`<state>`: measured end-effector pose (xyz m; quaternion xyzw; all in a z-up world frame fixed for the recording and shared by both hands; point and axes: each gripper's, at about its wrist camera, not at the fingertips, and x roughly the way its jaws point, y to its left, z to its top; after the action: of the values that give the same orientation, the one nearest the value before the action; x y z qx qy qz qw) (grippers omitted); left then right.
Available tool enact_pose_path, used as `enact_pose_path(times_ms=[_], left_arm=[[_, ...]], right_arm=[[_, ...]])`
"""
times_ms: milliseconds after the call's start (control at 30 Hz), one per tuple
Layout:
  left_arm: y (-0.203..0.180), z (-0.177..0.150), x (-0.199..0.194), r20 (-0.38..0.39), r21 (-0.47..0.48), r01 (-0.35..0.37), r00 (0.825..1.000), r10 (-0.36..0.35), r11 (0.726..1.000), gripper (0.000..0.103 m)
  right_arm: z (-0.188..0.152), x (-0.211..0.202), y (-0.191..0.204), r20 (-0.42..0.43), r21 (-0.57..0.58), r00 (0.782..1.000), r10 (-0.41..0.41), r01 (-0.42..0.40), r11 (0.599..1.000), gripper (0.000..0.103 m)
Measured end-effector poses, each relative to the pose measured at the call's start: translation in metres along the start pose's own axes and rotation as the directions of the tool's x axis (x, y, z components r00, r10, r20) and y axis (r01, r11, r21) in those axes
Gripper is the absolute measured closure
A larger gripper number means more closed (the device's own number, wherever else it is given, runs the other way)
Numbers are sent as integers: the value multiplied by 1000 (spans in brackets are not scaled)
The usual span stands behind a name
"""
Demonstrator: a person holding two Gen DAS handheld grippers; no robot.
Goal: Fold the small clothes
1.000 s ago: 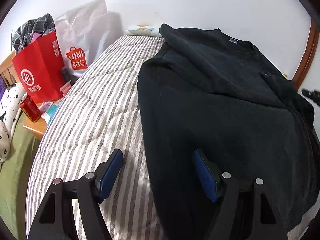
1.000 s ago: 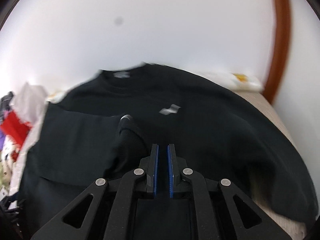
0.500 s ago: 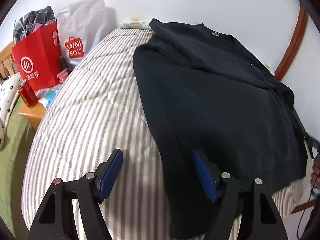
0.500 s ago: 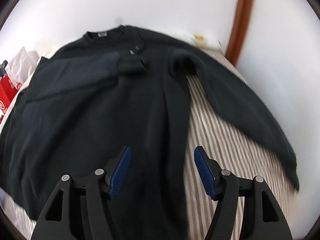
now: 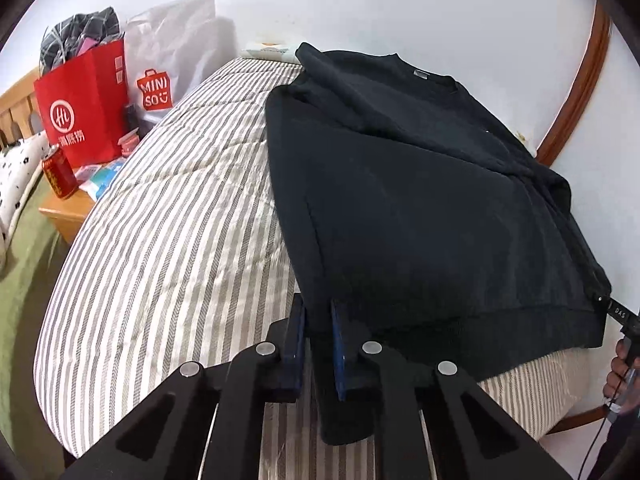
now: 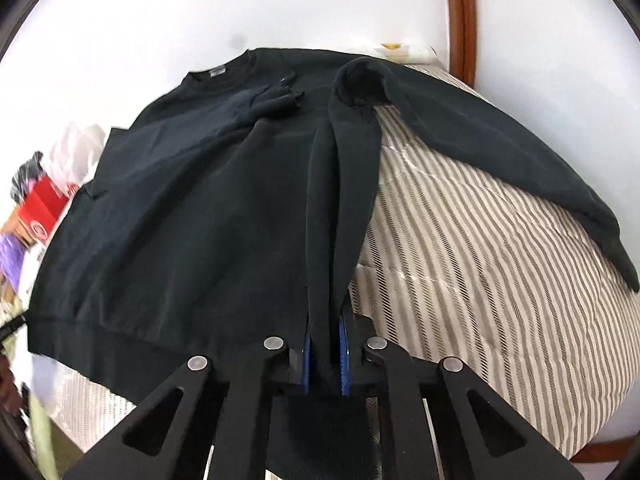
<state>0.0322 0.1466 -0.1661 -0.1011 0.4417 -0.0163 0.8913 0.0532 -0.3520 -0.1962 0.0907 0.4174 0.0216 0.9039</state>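
Note:
A black sweater (image 5: 420, 200) lies flat on the striped bed cover (image 5: 168, 240), collar toward the wall. One sleeve is folded across its chest (image 6: 272, 98); the other sleeve (image 6: 520, 168) stretches over the bed to the right. My left gripper (image 5: 317, 308) is closing its jaws on the near left hem corner, and the pads press the fabric. My right gripper (image 6: 324, 320) is closing on the near right hem corner, with a ridge of fabric pinched between its pads. In the left wrist view the right gripper's tip (image 5: 618, 312) shows at that corner, with a hand (image 5: 624, 368) behind it.
Beside the bed on the left stand a red paper bag (image 5: 84, 120), a white shopping bag (image 5: 168, 72) and a red can (image 5: 58, 176) on a wooden nightstand (image 5: 68, 216). A white wall and a brown wooden frame (image 5: 580, 80) bound the far side.
Both grippers stood open half a second ago and now pinch the sweater's hem corners. Both have drawn back toward the near edge of the bed.

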Motion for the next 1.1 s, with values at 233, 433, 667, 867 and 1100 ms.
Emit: enact_pose_path(times_ms=[233, 433, 667, 867, 1100], left_arm=[[10, -16, -11, -35, -23, 20, 999, -20, 1000, 92], [7, -8, -9, -53, -4, 12, 999, -12, 1000, 84], [5, 29, -6, 8, 2, -84, 996, 84, 996, 49], [3, 76, 9, 35, -17, -91, 995, 92, 996, 46], [3, 112, 44, 30, -1, -104, 994, 104, 995, 44]], right_arm=[[-7, -7, 7, -24, -48, 999, -22, 21, 999, 94], [14, -4, 19, -31, -115, 994, -101, 97, 989, 84], [83, -16, 46, 112, -163, 989, -96, 113, 980, 40], [158, 35, 65, 103, -147, 994, -33, 48, 988, 40], [216, 130, 64, -11, -60, 1000, 28, -28, 998, 40]])
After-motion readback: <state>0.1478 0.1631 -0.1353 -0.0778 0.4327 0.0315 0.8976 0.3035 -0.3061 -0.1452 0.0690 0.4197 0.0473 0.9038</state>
